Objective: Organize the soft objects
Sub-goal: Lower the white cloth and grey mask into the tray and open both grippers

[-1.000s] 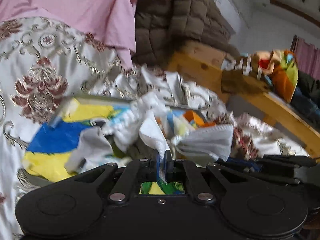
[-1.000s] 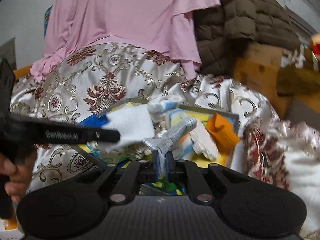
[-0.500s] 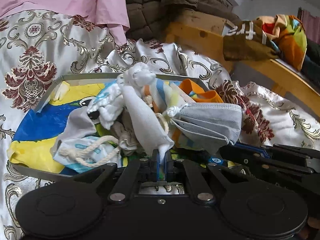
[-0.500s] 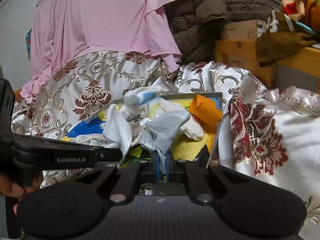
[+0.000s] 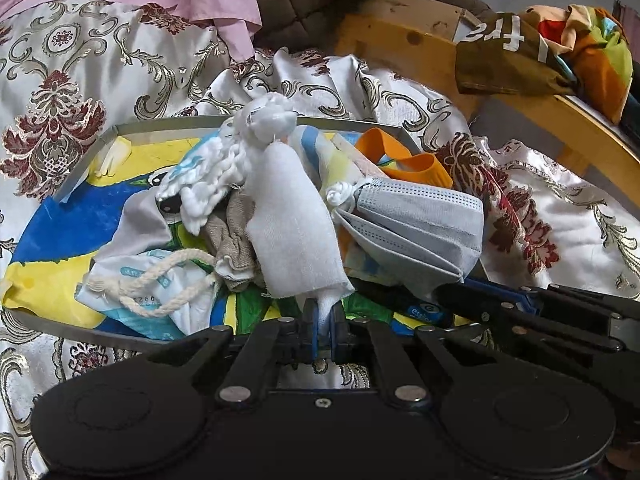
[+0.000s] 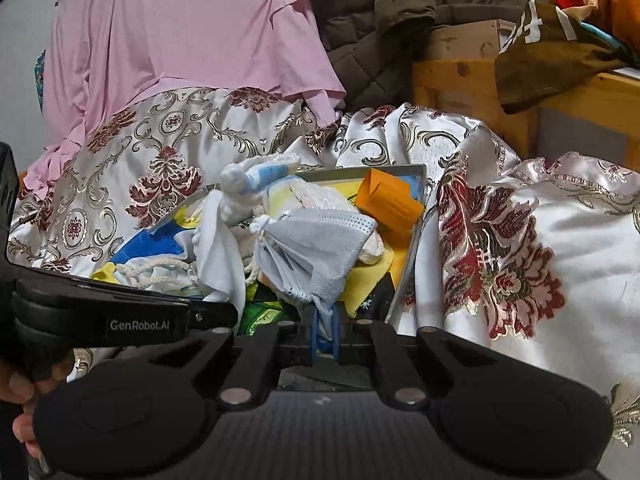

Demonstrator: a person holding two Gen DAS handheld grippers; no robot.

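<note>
left gripper (image 5: 324, 314): matte black, round pivot discs, silver rivets, blue pads | right gripper (image 6: 325, 320): same build | white "GenRobot.AI" lettering on side

Tray (image 5: 164, 123) crowded, soft items piled across the middle; bare printed floor only at left; satin folds (image 6: 500, 240) wall right rim.

This is a room in a home, most likely a bedroom. A shiny white bedspread (image 6: 560, 248) with dark red and gold flowers lies in folds over a soft base, and a pink garment (image 6: 192, 28) and a brown quilted jacket (image 6: 384, 12) lie or hang behind it. A wooden frame (image 5: 404, 40) at the side carries more crumpled clothes (image 5: 560, 44), and a metal tray (image 5: 160, 125) of small soft things rests on the bedspread.
</note>
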